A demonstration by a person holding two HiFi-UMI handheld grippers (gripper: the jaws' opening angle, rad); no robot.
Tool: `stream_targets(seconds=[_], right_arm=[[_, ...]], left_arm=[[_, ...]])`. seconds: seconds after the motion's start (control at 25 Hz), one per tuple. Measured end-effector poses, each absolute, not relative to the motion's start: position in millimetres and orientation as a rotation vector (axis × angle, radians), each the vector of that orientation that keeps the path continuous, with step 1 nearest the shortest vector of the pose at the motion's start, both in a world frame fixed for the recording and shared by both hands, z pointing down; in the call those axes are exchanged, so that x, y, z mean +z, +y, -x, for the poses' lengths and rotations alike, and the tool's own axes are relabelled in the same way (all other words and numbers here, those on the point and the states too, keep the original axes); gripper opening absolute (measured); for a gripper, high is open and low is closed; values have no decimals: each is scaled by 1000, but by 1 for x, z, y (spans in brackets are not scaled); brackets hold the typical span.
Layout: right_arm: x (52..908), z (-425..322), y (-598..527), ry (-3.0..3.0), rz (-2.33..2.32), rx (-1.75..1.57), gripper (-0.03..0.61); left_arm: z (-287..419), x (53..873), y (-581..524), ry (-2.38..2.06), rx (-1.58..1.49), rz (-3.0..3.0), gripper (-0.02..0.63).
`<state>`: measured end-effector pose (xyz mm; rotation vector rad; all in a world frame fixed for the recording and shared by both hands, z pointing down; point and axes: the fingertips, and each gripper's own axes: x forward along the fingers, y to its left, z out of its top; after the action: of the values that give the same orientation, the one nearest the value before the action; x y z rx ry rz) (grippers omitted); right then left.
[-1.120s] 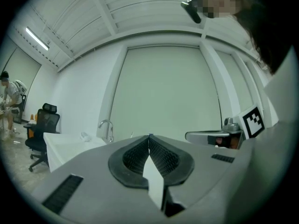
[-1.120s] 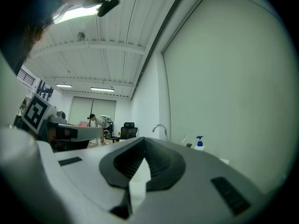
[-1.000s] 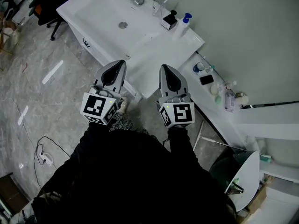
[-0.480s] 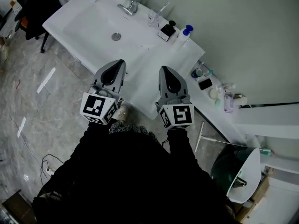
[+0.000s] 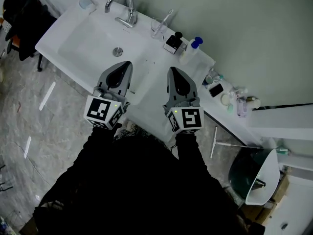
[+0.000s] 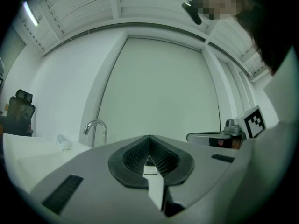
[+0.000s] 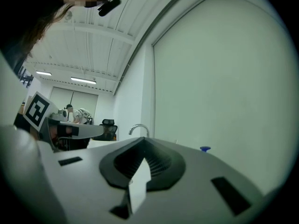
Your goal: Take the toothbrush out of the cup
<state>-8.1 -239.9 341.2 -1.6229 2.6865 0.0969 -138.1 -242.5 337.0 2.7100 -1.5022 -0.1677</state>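
Toothbrush stands tilted in the clear cup at the back of the white bench, between the faucet and a black-topped dispenser. A blue-capped bottle sits further right. Left tool and right tool are both clenched, nothing between the jaws. They hover side by side over the bench's front part, well apart from the cup.

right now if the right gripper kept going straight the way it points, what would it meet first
Probably the wall behind the sink counter. The right gripper, jaws shut, points level over it toward the cup with the toothbrush; whether it would pass above them is unclear.
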Motion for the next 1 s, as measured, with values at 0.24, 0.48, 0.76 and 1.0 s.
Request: stream_targets(seconds=[0.24,0.48,0.76,1.0], right_arm=[[340,7,-271,2644,1684,98,5],[343,11,-294,2620,1723,63,5],[342,17,-306,2637,1727,60,5],[360,8,-310,2655,1722,-8,5]], left_arm=[[132,332,-283,-1424,-160,-2767,9],[126,333,-313,-1335,-141,-2801,9],[123,343,-334,-1272,-116,-2801,9],[111,346,-360,-1292,-96,-2817,9]])
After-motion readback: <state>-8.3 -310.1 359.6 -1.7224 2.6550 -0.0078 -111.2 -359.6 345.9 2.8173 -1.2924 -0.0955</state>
